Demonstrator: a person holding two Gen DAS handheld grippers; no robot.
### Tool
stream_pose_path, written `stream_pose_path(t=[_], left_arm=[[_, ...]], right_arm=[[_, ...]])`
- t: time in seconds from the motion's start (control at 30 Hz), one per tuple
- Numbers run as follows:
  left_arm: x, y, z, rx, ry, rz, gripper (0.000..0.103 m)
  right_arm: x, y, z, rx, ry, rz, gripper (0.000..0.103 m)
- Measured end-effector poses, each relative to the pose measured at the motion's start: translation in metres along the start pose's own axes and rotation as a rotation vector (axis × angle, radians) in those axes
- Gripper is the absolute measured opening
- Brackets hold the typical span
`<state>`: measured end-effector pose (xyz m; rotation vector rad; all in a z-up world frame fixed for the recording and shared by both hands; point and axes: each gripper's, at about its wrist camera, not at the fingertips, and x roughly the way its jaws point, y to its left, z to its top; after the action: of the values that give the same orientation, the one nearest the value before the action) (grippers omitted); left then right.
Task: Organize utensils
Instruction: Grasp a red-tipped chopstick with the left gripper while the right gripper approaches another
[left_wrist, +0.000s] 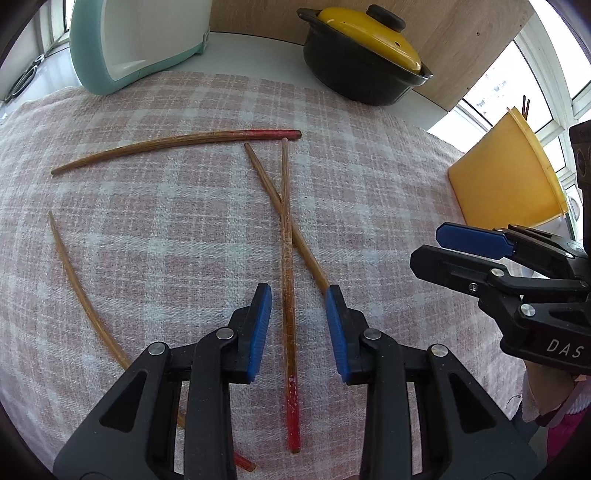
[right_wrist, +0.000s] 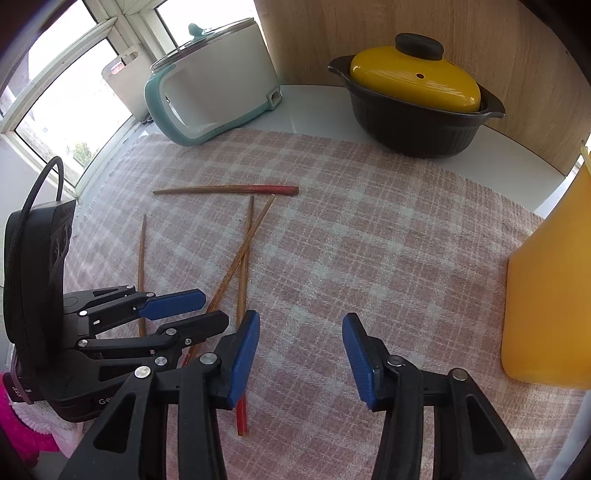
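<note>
Several wooden chopsticks with red ends lie on the pink checked cloth (left_wrist: 184, 229). Two of them cross in the middle. One of the crossed pair, a red-ended chopstick (left_wrist: 287, 258), runs between the blue pads of my left gripper (left_wrist: 298, 295), which stands open with a gap on each side of it. The other crossed chopstick (left_wrist: 269, 188) passes under that gripper's right finger. My right gripper (right_wrist: 301, 319) hangs open over bare cloth, its left finger over a chopstick's red end (right_wrist: 242, 424). The yellow container (right_wrist: 546, 295) to the right holds chopstick tips (left_wrist: 525, 103).
A black pot with a yellow lid (left_wrist: 362, 55) and a teal and white cooker (left_wrist: 122, 40) stand at the back against a wood panel. A chopstick (left_wrist: 177, 142) lies crosswise behind the crossed pair, another (left_wrist: 74, 280) at the left. Windows flank both sides.
</note>
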<state>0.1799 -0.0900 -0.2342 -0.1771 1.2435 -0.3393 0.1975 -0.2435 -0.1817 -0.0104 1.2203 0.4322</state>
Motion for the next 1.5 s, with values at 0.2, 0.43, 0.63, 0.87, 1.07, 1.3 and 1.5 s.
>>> stream_pose_path(t=[0.2,0.43,0.63,0.87,1.07,1.3,1.5], left_arm=[[0.007,0.000,0.002,0.006,-0.001,0.044,0.014],[0.009,0.002,0.002,-0.003,-0.007,0.050,0.006],[0.005,0.009,-0.001,-0.014,-0.014,0.052,0.005],[-0.006,0.033,-0.007,-0.074,-0.012,0.011,0.004],[-0.010,0.043,-0.008,-0.083,-0.019,0.032,0.005],[-0.013,0.048,-0.008,-0.086,-0.016,0.043,0.004],[-0.017,0.058,-0.009,-0.114,-0.025,0.039,0.005]], right_arm=[[0.003,0.000,0.003,-0.001,0.006,0.004,0.049],[0.008,0.005,0.005,-0.020,0.021,0.011,0.049],[0.016,0.011,0.007,-0.030,0.042,0.015,0.048],[0.025,0.021,0.010,-0.052,0.063,0.018,0.047],[0.038,0.029,0.016,-0.072,0.095,0.016,0.046],[0.054,0.044,0.029,-0.121,0.130,-0.001,0.046],[0.071,0.062,0.037,-0.177,0.161,-0.041,0.043]])
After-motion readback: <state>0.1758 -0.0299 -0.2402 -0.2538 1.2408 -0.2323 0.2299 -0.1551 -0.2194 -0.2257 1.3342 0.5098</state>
